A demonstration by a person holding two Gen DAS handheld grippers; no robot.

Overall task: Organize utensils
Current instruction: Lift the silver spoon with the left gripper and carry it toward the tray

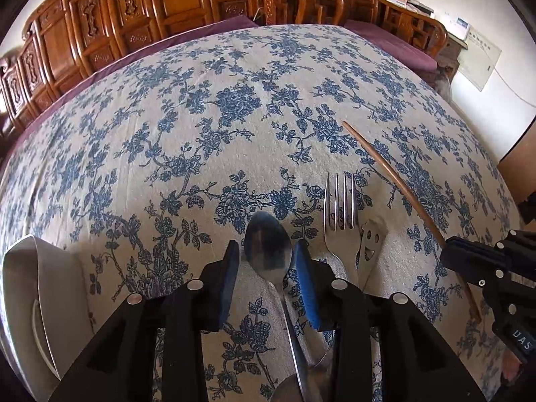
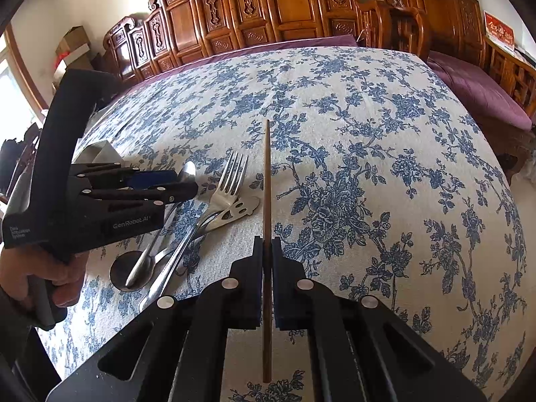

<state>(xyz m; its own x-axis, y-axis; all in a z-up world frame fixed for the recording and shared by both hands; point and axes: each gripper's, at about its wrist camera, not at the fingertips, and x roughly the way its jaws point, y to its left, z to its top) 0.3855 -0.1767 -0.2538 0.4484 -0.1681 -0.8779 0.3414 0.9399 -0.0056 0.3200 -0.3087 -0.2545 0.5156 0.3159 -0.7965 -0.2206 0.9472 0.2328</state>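
Note:
A steel spoon (image 1: 268, 251) lies on the blue-flowered tablecloth (image 1: 234, 117), its bowl between the fingers of my left gripper (image 1: 268, 251), which is open around it. A steel fork (image 1: 340, 214) and a slotted utensil with a smiley cutout (image 1: 370, 241) lie just right of it. My right gripper (image 2: 267, 244) is shut on a brown chopstick (image 2: 266, 181), which points forward. In the right wrist view the spoon (image 2: 187, 172), fork (image 2: 231, 181), slotted utensil (image 2: 241, 209) and left gripper (image 2: 181, 184) sit at the left. The chopstick (image 1: 395, 184) and right gripper (image 1: 450, 251) show at the right of the left wrist view.
A white dish (image 1: 37, 301) sits at the left table edge. A dark round ladle bowl (image 2: 132, 276) lies under the utensil handles. Carved wooden cabinets (image 2: 268, 10) and chairs (image 1: 294, 0) stand beyond the table. A purple cushioned bench (image 2: 479, 90) is to the right.

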